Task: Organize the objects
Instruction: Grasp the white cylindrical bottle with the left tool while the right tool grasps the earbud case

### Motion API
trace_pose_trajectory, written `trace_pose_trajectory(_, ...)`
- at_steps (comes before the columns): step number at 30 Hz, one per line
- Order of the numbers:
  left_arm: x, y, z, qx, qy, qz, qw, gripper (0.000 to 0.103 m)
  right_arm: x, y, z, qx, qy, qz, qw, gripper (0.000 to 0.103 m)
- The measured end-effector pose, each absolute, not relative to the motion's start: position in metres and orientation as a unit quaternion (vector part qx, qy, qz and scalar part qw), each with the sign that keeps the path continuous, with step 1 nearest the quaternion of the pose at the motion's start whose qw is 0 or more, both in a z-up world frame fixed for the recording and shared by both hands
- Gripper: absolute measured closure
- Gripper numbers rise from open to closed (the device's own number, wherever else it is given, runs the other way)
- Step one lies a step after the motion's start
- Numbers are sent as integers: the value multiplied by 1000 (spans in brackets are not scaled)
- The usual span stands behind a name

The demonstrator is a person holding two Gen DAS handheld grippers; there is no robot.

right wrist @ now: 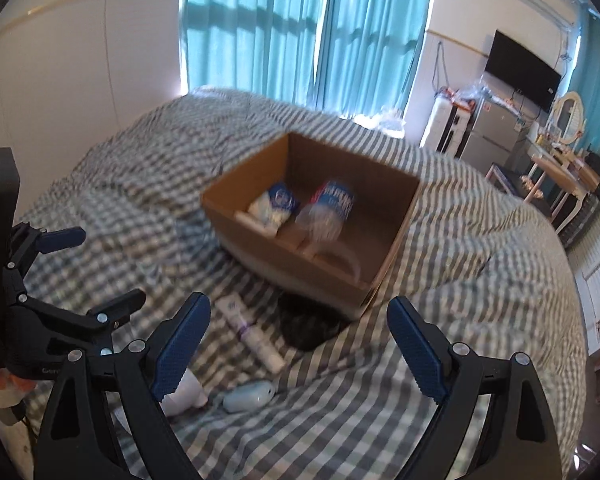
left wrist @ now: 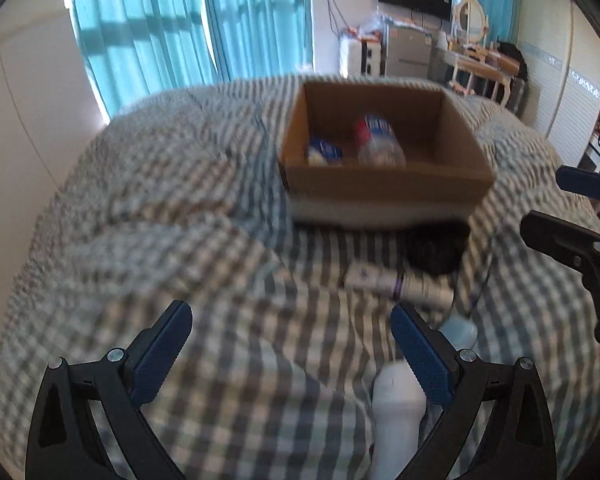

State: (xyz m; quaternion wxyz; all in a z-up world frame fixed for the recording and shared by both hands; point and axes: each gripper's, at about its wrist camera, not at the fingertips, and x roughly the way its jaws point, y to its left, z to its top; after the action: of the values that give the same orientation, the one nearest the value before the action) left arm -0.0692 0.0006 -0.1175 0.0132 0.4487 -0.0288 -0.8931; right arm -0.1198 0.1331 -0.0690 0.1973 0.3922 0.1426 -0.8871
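An open cardboard box (left wrist: pixel 380 184) (right wrist: pixel 292 268) stands on the checked bed and holds a clear bottle with a red and blue label (left wrist: pixel 378 140) (right wrist: pixel 328 208) and a blue-white packet (left wrist: pixel 324 152) (right wrist: pixel 274 204). In front of it lie a white tube (left wrist: pixel 396 280) (right wrist: pixel 252 332), a black object (left wrist: pixel 436 252) (right wrist: pixel 306 326), a pale blue case (left wrist: pixel 460 330) (right wrist: pixel 248 396) and a white bottle (left wrist: pixel 396 408) (right wrist: pixel 184 396). My left gripper (left wrist: pixel 290 312) (right wrist: pixel 106 266) hangs open over the bedding, its right finger by the white bottle. My right gripper (right wrist: pixel 299 302) (left wrist: pixel 548 204) is open above the tube and black object, holding nothing.
The checked duvet (left wrist: pixel 160 200) covers the whole bed. Teal curtains (right wrist: pixel 300 32) hang behind it. A wall TV (right wrist: pixel 520 68), a small fridge (right wrist: pixel 488 132) and a dressing table with a mirror (right wrist: pixel 568 120) stand at the far right. A white wall (right wrist: pixel 80 60) lies to the left.
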Motion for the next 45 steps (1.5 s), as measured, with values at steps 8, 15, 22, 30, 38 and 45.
trace_pose_trajectory(8, -50, 33, -164, 493, -54, -867, -53, 4, -128, 143, -122, 440, 145, -867, 181, 13)
trace_pose_trajectory(15, -43, 65, -194, 537, -82, -831, -121, 33, -135, 148, -132, 461, 133, -860, 173, 13)
trace_pose_trajectory(22, -35, 65, -192, 531, -65, -835, -132, 59, -133, 145, -133, 460, 143, -861, 165, 13)
trace_pose_trajectory(30, -32, 30, -140, 479, -17, -870, -116, 59, -128, 140, -129, 450, 161, -862, 167, 13)
trace_pose_trajectory(38, -58, -5, -114, 446, -6, -892, -70, 59, -128, 111, -150, 477, 214, -828, 201, 13)
trace_pose_trajectory(45, -73, -23, -130, 457, -13, -888, -51, 59, -127, 89, -183, 517, 270, -782, 222, 13)
